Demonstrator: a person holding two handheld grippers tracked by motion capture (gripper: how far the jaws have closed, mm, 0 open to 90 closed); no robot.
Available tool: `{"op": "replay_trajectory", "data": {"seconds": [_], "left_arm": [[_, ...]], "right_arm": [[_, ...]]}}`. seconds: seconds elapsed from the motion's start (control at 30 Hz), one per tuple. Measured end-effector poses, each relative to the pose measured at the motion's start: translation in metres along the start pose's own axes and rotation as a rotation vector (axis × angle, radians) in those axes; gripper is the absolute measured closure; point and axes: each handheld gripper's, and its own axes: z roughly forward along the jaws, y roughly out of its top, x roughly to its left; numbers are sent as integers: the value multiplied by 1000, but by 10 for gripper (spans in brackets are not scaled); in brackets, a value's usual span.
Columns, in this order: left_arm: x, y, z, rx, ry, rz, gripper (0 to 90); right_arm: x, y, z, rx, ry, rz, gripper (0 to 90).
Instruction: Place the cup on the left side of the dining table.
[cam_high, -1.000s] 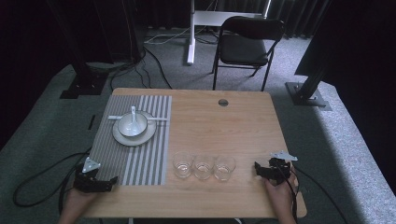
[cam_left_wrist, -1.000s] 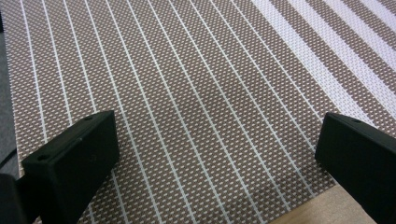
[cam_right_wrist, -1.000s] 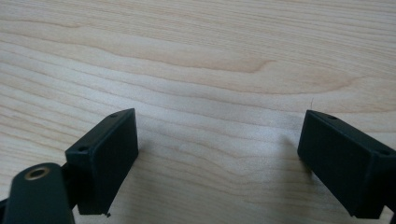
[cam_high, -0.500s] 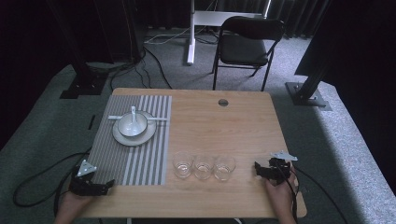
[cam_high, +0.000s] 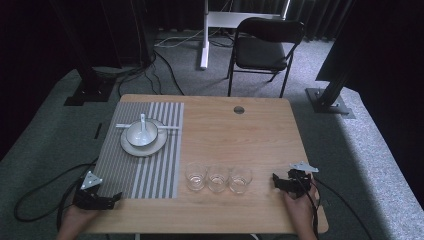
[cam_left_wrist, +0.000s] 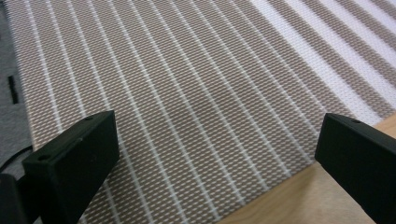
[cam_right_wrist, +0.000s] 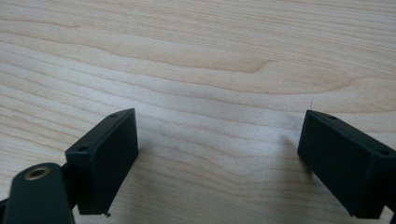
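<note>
Since a second ago our left gripper (cam_high: 96, 199) has drawn back a little toward six o'clock, and it now sits at the near left corner of the table (cam_high: 250, 130), at about seven o'clock from the table's middle. Our left hand (cam_high: 75, 220) comes in low from the bottom edge and holds it level, aimed toward three o'clock. Its fingers (cam_left_wrist: 74, 158) are spread wide with nothing between them, poised over the near edge of the striped placemat (cam_left_wrist: 187, 93), where the mat meets bare wood.

On that placemat, at eleven o'clock from the left gripper and well apart from it, stands a white plate (cam_high: 131, 146) with a bowl (cam_high: 142, 135) on it and a spoon (cam_high: 143, 124) resting in the bowl.

Moving right, three empty glasses (cam_high: 218, 178) stand in a row touching or nearly touching, near the table's front edge, between the two grippers.

Our right gripper (cam_high: 286, 183) has not shifted; it rests at about five o'clock from the table's middle, just beside the row of glasses and pointed at nine o'clock toward them. Our right hand (cam_high: 299, 210) holds it from behind, forearm rising from the bottom edge. Its fingers (cam_right_wrist: 105, 154) also stand wide apart, holding nothing, over bare wood.
</note>
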Motion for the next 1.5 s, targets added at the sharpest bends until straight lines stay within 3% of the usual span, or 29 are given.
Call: {"op": "replay_trajectory", "data": {"seconds": [0.17,0.4,0.7,0.83,1.23,1.5], "left_arm": [[-3,3,-2,-9,-2,9,3],[-5,6,-4,-23,-46,2,3],[-17,15,-3,-29,-61,38,3],[-21,20,-4,-33,-91,42,3],[-29,28,-3,-61,-119,60,3],[-39,35,1,-66,-144,96,3]], "right_arm": [[0,0,0,0,0,0,118],[0,0,0,0,0,0,118],[0,0,0,0,0,0,118],[0,0,0,0,0,0,118],[0,0,0,0,0,0,118],[0,0,0,0,0,0,118]]}}
